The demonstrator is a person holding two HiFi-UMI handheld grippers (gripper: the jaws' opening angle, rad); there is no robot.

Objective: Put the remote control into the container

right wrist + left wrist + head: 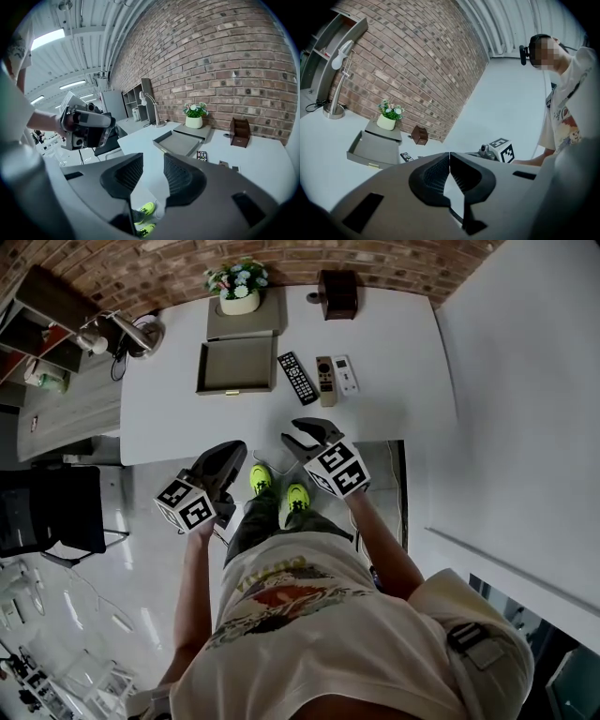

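Black remote control (298,377), tan remote (325,381) and white remote (346,375) lay side by side on the white table (394,352), just right of the empty grey tray (236,365); none was yet grasped. Left gripper (232,450) was pressed shut, right gripper (290,430) spread and empty, both short of the table

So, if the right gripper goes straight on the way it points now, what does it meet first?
The right gripper would likely meet the bare near part of the white table, short of the black remote control. Nothing stands between its open jaws and that surface, though depth is unclear.
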